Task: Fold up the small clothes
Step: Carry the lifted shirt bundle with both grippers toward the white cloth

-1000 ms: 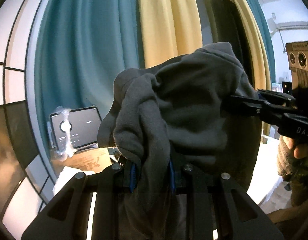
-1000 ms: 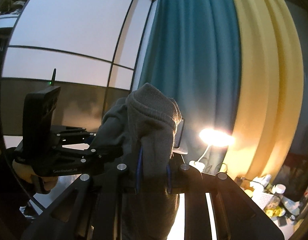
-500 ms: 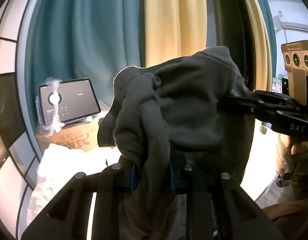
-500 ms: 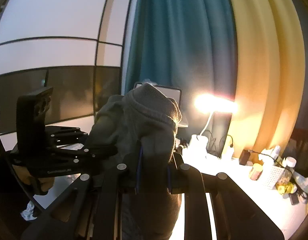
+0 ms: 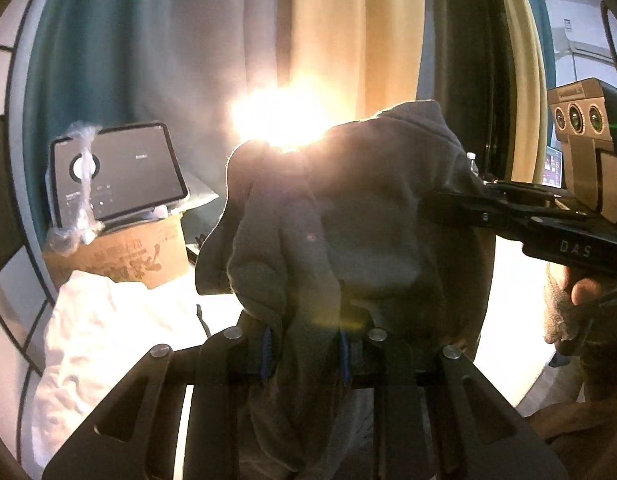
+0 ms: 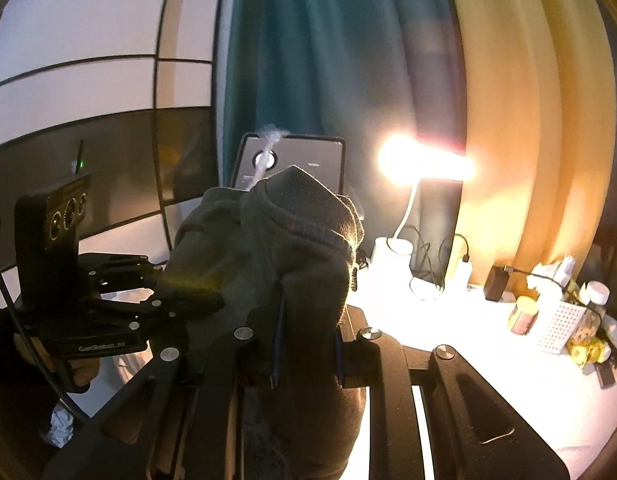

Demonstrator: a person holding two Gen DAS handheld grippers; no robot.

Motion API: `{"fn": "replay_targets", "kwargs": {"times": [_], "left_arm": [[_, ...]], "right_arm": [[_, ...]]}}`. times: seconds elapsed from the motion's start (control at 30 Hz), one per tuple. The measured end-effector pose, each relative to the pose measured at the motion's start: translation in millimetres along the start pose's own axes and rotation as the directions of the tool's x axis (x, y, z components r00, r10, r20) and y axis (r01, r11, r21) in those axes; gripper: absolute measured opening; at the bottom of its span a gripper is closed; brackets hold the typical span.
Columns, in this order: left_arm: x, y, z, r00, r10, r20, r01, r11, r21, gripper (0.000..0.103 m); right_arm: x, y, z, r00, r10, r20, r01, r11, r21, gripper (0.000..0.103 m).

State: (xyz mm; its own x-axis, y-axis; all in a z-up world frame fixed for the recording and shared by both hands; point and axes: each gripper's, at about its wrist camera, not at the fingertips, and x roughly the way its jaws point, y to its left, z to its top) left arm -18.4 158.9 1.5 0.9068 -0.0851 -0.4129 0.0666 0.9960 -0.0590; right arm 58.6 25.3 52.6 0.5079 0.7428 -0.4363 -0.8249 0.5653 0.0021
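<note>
Bunching grey garment [image 5: 348, 216] pinched between both grippers' jaws (left [image 5: 306, 354], right [image 6: 306, 354]).

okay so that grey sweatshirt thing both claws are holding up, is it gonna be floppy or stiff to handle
Probably floppy: the grey garment bunches and droops around the left claw. Its thick ribbed edge suggests some bulk. Likely not slippery, since it hangs in the right claw.
</note>
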Motion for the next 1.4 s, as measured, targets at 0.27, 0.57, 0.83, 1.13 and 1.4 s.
{"fn": "replay_targets", "kwargs": {"times": [0.27,0.57,0.83,1.13,1.4], "left_arm": [[26.8,10.9,-1.4,0.999,-0.015,-0.052,0.014,1.000,-0.016,0.023],[53.1,20.1,0.2,0.994,-0.007,-0.110,0.005,1.000,-0.023,0.023],[79.3,23.2,1.0,0.989,-0.010,-0.145,0.002,0.998,-0.056,0.023],[115.8,37.4,-7.1,0.972,-0.022,-0.235,0.007,0.998,-0.063,0.023],[146.2,56.5,-19.3,0.951,-0.028,-0.307,0.000,0.996,-0.090,0.023]], "right_arm": [[33.8,-16.4,-2.5,0.999,0.006,-0.046,-0.004,0.999,0.037,0.021],[67.6,-39.3,-7.8,0.997,0.032,-0.077,-0.025,0.996,0.086,0.021],[93.1,-59.6,-17.3,0.992,0.037,-0.117,-0.023,0.993,0.119,0.021],[130.0,-81.8,-36.9,0.984,0.034,-0.174,-0.002,0.983,0.181,0.021],[172.5,-100.9,-55.0,0.971,0.053,-0.235,0.002,0.974,0.227,0.021]]}}
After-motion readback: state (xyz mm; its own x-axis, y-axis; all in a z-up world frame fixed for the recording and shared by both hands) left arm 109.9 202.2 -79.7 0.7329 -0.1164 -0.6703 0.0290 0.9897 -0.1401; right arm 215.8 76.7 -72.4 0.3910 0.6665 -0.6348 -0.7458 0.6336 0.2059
